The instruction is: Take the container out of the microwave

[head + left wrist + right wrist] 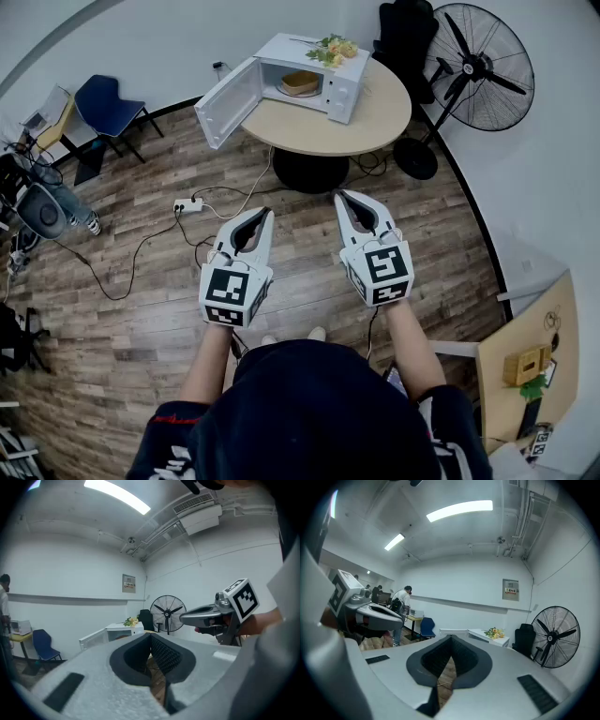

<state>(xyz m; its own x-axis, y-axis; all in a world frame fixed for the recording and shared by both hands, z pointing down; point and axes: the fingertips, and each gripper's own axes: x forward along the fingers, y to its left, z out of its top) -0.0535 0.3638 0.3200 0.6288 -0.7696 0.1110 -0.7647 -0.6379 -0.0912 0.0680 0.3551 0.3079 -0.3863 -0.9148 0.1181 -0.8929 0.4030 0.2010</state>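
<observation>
Nothing is gripped yet. The left gripper (262, 216) and the right gripper (343, 197) are held out side by side at the middle of the head view, over bare floor. Each gripper's own view shows its fingers pressed together at the tips with nothing between them.

The container (299, 82) sits inside the microwave (342, 92) at the top centre of the head view, on the table (380, 122). It is well apart from both pairs of fingertips and straight up the frame from them. The door (228, 101) hangs open toward the upper left. The container is small at this range. It looks like a shallow tan dish, but I cannot make out its rim.

The step in hand is probably the approach. To do it well:
- Walk up to the table before reaching, so the arms need not stretch over its edge.
- Spread the fingers outside the cavity, because there is little room to open them inside.
- Enter roughly level and square to the opening.
- The right gripper seems to have the freer path, as the door stands on the left side.
- Take the near wall of the dish, lift it only slightly, and draw it straight out.
</observation>
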